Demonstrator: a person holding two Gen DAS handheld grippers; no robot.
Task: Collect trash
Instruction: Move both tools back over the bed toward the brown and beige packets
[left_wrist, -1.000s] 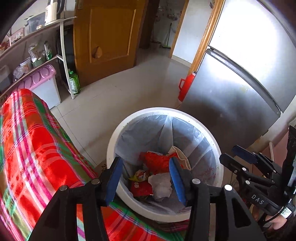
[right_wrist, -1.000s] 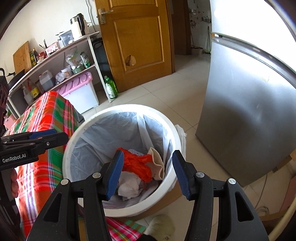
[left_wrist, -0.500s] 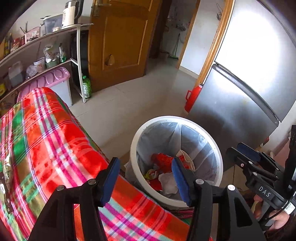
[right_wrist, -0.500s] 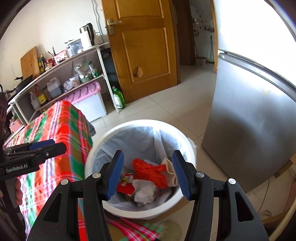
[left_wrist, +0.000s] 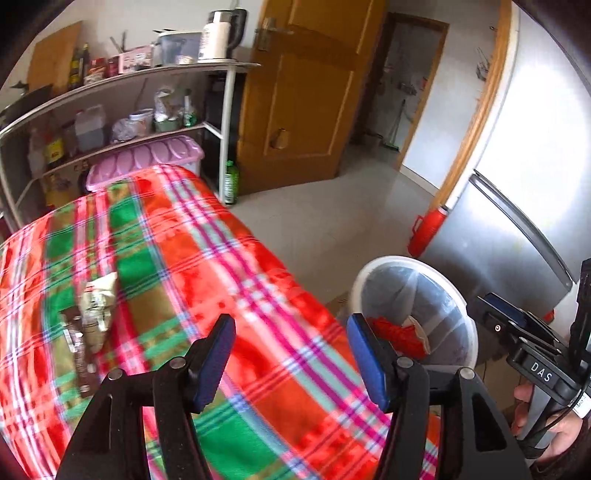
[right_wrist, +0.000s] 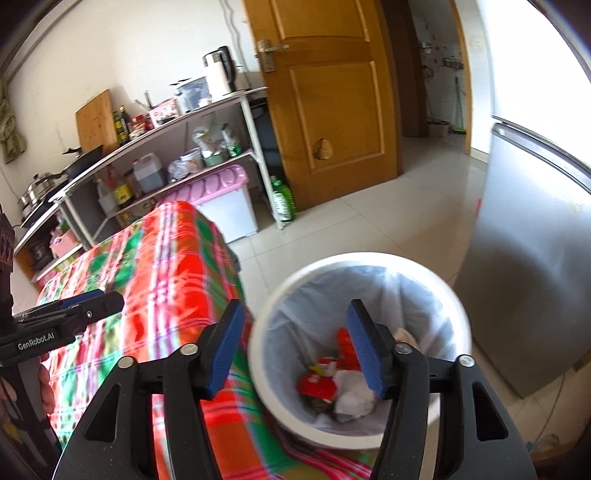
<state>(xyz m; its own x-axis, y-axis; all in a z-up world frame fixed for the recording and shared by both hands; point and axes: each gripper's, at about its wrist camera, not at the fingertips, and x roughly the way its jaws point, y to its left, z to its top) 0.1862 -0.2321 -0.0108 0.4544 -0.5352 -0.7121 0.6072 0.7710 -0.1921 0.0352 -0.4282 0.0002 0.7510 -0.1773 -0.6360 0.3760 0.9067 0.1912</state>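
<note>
Hovering: left gripper (left_wrist: 290, 356) over tablecloth (left_wrist: 177, 258) | right gripper (right_wrist: 293, 345) above bin (right_wrist: 360, 350) | fingers spread, empty

- Our left gripper (left_wrist: 291, 354) hangs spread above the plaid cloth (left_wrist: 221, 280).
- Crumpled wrappers (left_wrist: 94, 314) lie left; the white bin (left_wrist: 417, 317) stands right.

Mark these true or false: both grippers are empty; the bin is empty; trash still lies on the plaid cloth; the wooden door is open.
1. Both grippers are empty. True: the left gripper and right gripper are open, holding nothing.
2. The bin is empty. False: wrappers lie inside.
3. Trash lies on the plaid cloth. True.
4. The wooden door is open. False: it looks shut.
</note>
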